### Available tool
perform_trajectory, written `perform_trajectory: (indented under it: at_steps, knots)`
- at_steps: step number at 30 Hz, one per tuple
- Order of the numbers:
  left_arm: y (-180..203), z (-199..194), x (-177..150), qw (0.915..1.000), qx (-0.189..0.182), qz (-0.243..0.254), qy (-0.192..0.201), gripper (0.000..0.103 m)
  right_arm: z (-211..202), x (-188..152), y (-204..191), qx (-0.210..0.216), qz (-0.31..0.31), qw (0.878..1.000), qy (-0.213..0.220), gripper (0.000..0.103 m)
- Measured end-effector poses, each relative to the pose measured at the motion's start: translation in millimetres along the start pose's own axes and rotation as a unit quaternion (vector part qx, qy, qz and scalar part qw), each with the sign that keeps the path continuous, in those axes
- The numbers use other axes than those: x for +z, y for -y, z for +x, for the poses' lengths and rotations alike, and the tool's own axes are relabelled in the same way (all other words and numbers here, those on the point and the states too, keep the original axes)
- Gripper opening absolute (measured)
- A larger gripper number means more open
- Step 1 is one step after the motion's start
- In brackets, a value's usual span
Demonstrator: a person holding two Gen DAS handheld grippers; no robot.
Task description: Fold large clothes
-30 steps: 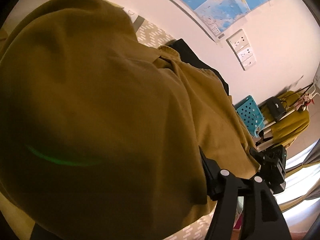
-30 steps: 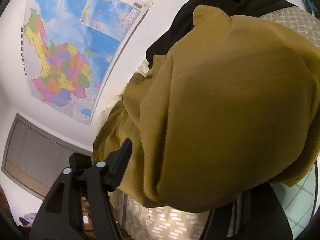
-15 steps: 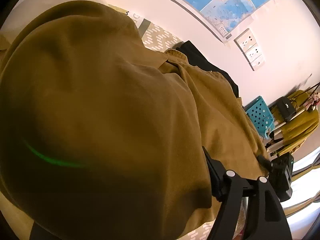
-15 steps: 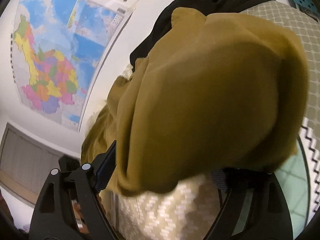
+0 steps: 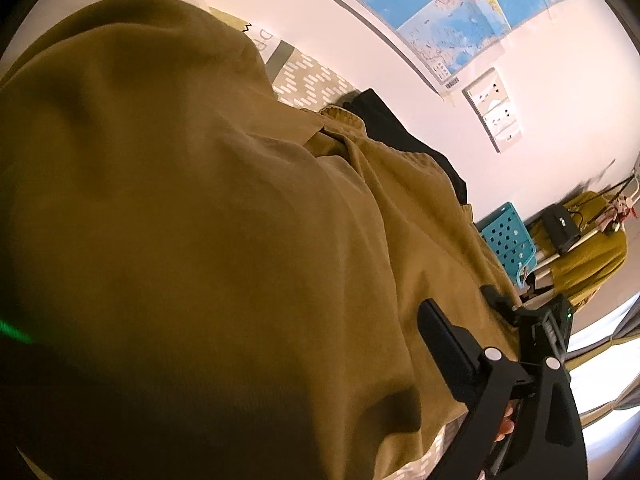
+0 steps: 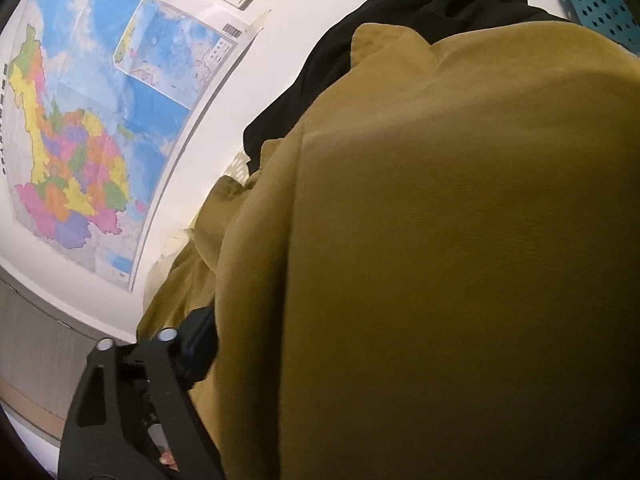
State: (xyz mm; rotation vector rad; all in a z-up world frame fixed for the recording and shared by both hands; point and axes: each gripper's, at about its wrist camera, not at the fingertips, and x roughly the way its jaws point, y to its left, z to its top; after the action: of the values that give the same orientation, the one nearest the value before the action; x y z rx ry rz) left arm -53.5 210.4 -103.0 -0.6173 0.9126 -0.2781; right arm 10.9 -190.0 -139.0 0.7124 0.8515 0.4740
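Note:
A large mustard-olive garment (image 5: 208,240) fills most of the left wrist view and drapes over my left gripper, hiding its left finger; only the right finger (image 5: 444,344) shows, so the jaw gap is hidden. The same garment (image 6: 440,260) covers the right wrist view and hides my right gripper's right finger; only the left finger (image 6: 192,344) shows against the cloth. The other hand-held gripper (image 5: 548,320) shows at the garment's far edge. A black garment (image 6: 380,40) lies behind the mustard one by the wall.
A patterned grey-white mat (image 5: 308,80) lies under the clothes. A wall map (image 6: 88,128) and sockets (image 5: 496,116) are on the white wall. A teal perforated basket (image 5: 508,240) and a rack with a yellow garment (image 5: 588,256) stand at the right.
The mustard garment has swung closer over the right camera and now covers the mat seen before. The left view has shifted slightly, showing more wall and mat at the top.

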Motion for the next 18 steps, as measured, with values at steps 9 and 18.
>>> perform_trajectory:
  at_steps: [9, 18]
  knots:
    - [7, -9, -4, 0.9986, 0.053, 0.009, 0.003, 0.093, -2, 2, 14, 0.019, 0.011, 1.000, -0.022, 0.052]
    - [-9, -7, 11, 0.9989, 0.035, -0.018, 0.027, 0.096, -2, 3, 14, 0.024, 0.011, 0.999, -0.029, 0.059]
